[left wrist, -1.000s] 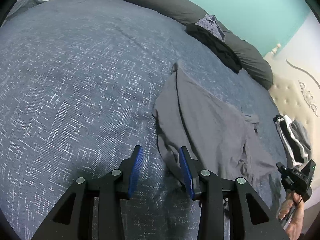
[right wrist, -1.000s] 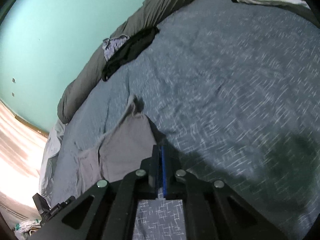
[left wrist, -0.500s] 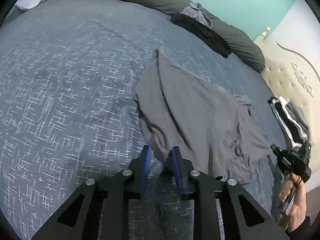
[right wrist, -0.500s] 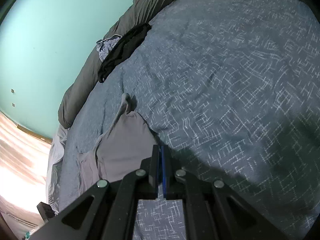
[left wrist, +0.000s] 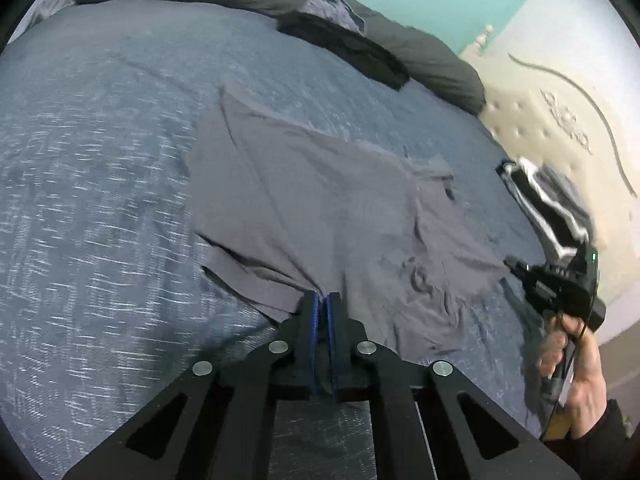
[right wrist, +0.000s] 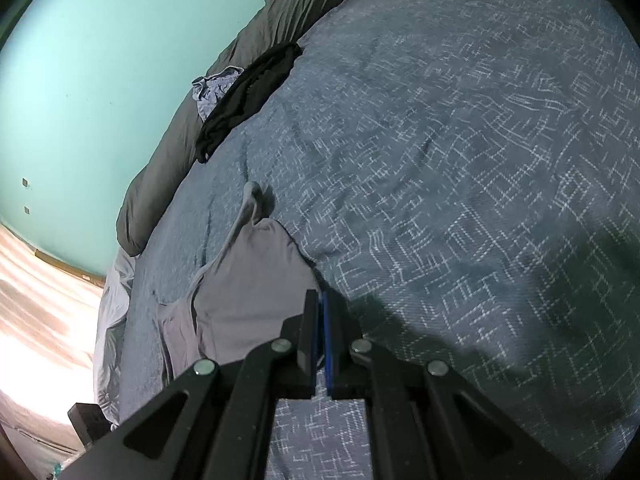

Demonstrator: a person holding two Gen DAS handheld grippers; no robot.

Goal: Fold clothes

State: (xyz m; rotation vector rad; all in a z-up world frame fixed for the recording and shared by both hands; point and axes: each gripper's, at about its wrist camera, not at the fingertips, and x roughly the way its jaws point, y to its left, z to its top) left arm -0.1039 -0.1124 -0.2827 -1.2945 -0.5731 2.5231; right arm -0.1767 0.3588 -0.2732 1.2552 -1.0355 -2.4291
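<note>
Folding has hardly begun. My gray shirt [left wrist: 320, 208] lies spread flat on the blue bed cover [left wrist: 100, 200]. My left gripper [left wrist: 323, 300] has just pinched shut on its near edge; my right gripper [right wrist: 320, 300] pinches another edge. Every fold is left.

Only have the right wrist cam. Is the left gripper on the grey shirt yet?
Observer: Yes, the left gripper has just been closing and is now shut on the near edge of the crumpled grey cotton shirt.
Operator: Shirt lying flat?
Observer: No. Wrinkles bunch up in the part nearest the right gripper, which pinches the other corner.
Operator: Anything next to it?
Observer: A black-and-white striped garment lies apart from it, by the cream tufted headboard.
</note>
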